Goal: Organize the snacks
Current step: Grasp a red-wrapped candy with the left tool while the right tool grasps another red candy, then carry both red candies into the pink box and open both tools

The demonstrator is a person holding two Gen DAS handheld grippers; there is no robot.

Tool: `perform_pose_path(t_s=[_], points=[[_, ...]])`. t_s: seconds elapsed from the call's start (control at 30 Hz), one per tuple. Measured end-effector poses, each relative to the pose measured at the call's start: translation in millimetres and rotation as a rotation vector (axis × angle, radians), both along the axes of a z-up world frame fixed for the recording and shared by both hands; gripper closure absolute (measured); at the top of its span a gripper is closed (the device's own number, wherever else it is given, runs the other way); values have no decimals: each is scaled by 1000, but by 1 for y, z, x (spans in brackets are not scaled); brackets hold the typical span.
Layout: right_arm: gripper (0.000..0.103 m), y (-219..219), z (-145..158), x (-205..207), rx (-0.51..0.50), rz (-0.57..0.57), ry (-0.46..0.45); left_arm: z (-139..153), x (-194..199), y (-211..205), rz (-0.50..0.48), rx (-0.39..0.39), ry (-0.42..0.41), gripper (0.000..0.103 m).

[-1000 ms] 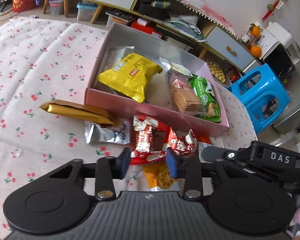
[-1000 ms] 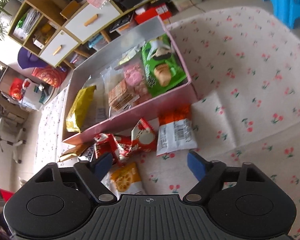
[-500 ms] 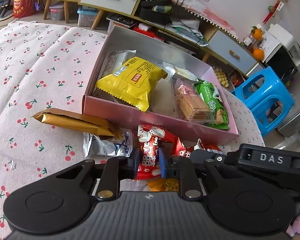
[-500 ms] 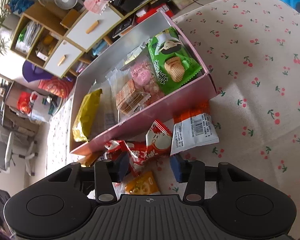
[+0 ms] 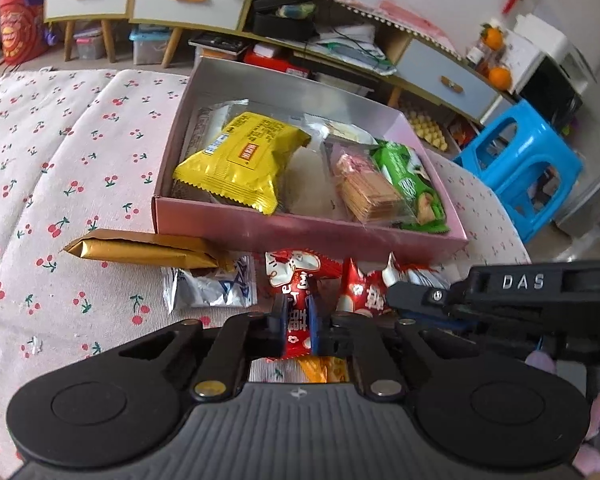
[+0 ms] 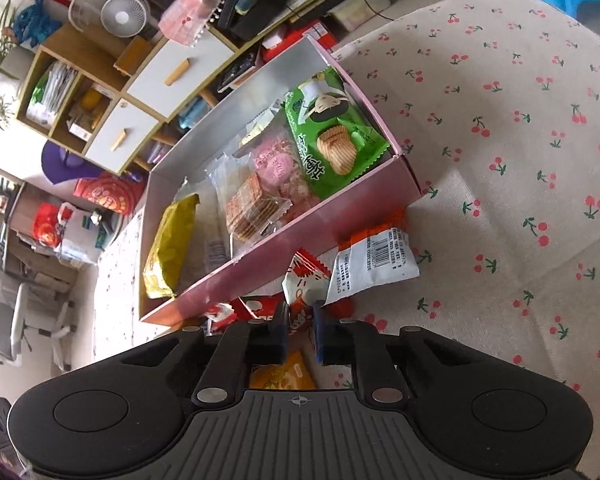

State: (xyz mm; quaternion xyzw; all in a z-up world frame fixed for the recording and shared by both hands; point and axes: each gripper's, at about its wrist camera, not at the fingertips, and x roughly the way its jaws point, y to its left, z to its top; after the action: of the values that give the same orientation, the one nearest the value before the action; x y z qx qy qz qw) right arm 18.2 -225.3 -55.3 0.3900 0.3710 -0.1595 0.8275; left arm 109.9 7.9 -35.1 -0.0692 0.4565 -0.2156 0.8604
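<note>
A pink box (image 5: 300, 236) on the cherry-print cloth holds a yellow packet (image 5: 244, 168), crackers (image 5: 368, 196) and a green chips packet (image 5: 408, 184). Loose snacks lie along its near wall. My left gripper (image 5: 298, 320) is shut on a red packet (image 5: 296, 276). My right gripper (image 6: 300, 320) is shut on a red-and-white packet (image 6: 304, 280) just to the right of it. An orange packet (image 6: 284, 372) lies under the right gripper. The two grippers sit side by side, nearly touching.
A gold packet (image 5: 140, 248) and a silver packet (image 5: 212, 288) lie left of my left gripper. A white barcode packet (image 6: 372, 260) leans at the box's near right corner. A blue stool (image 5: 528, 168) and low drawer cabinets (image 5: 180, 4) stand beyond the table.
Both grippers' jaws have closed: the left from a narrow gap, the right from wide open. Each now pinches a red packet. Neither hand has shifted much.
</note>
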Motion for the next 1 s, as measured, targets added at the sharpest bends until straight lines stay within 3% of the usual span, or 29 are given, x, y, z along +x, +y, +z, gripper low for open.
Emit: perform_pose_path(t_s=[0.37, 0.67, 0.77, 0.83, 0.9, 1.0], points=[[90, 7, 21, -16, -144, 95, 108, 8, -14, 13, -51, 63, 16, 95], [89, -4, 24, -35, -227, 79, 193, 7, -25, 17, -104, 117, -8, 93], [86, -9, 23, -37, -206, 62, 193, 6, -25, 17, -109, 113, -10, 79], [81, -12, 22, -38, -185, 48, 191, 4, -24, 16, -108, 100, -2, 76], [69, -16, 18, -38, -140, 28, 180, 1, -23, 16, -106, 87, 16, 70], [59, -21, 14, -37, -73, -1, 164, -4, -22, 15, -96, 80, 36, 67]])
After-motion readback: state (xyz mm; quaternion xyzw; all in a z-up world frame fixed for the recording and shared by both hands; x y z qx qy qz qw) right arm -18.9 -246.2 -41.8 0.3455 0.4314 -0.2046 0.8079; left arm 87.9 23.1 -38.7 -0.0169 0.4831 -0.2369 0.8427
